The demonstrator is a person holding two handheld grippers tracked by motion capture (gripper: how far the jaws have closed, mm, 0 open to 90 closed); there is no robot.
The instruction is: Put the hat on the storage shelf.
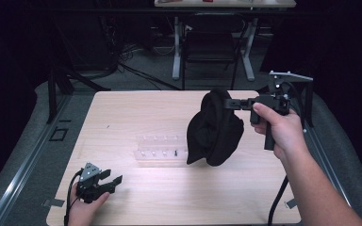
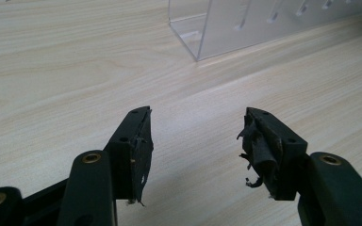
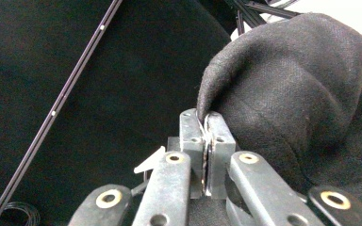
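We are holding a black cloth (image 1: 214, 129) up over the table (image 1: 122, 113) with our right gripper (image 1: 228, 104), its jaws pinching the cloth's top edge. Our left gripper (image 1: 114, 179) is resting near the front-left edge, jaws apart, holding nothing, pointing toward a clear rack (image 1: 158, 151).

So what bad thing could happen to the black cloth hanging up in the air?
The right gripper pinches only a thin fold of the black cloth, so the cloth might slip out and drop. It hangs just over the clear plastic rack, so lowering or swinging it could catch or nudge the rack. The left gripper rests open on the table, too far off to help catch it.
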